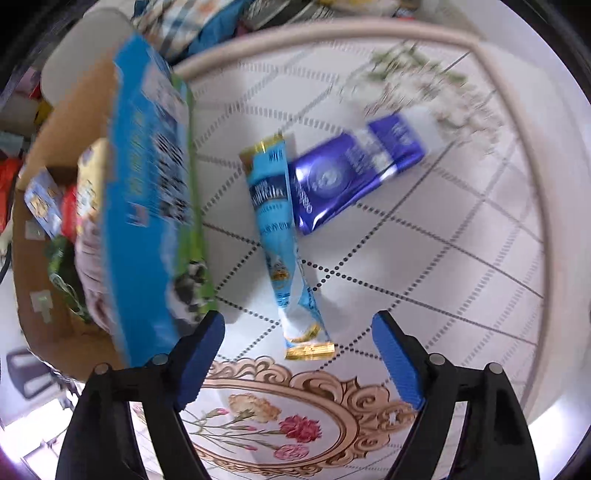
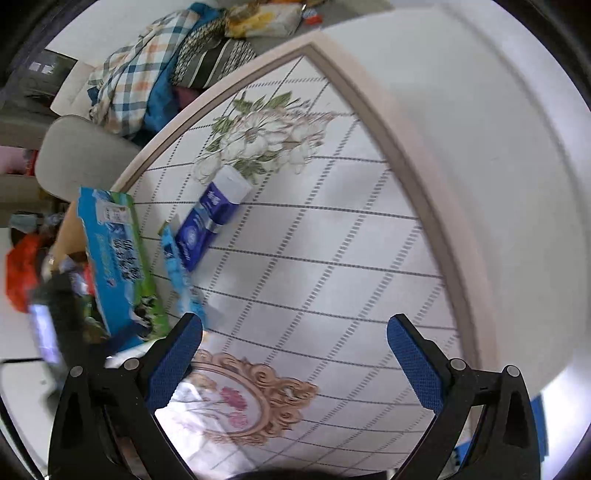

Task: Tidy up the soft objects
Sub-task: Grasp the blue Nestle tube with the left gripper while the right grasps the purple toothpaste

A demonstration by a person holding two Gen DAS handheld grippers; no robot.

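Observation:
A long light-blue snack packet (image 1: 275, 236) lies on the table, with its gold-edged near end between the tips of my left gripper (image 1: 297, 325). That gripper points down and is open, and its pads are clear of the packet. A dark blue biscuit packet (image 1: 332, 181) lies against the light-blue one, with a blue-and-white pack (image 1: 399, 140) just beyond it. In the right wrist view the same light-blue packet (image 2: 181, 273) and dark blue packet (image 2: 195, 236) lie to the left. My right gripper (image 2: 295, 323) hangs open over bare tablecloth and holds nothing.
A cardboard box (image 1: 66, 122) with a blue and green printed flap (image 1: 151, 206) stands at the table's left and holds several packets. The tablecloth (image 2: 314, 240) has a grid and flower print. Beyond the table's rim (image 1: 369, 35) are a chair (image 2: 81, 151) and piled clothes (image 2: 147, 85).

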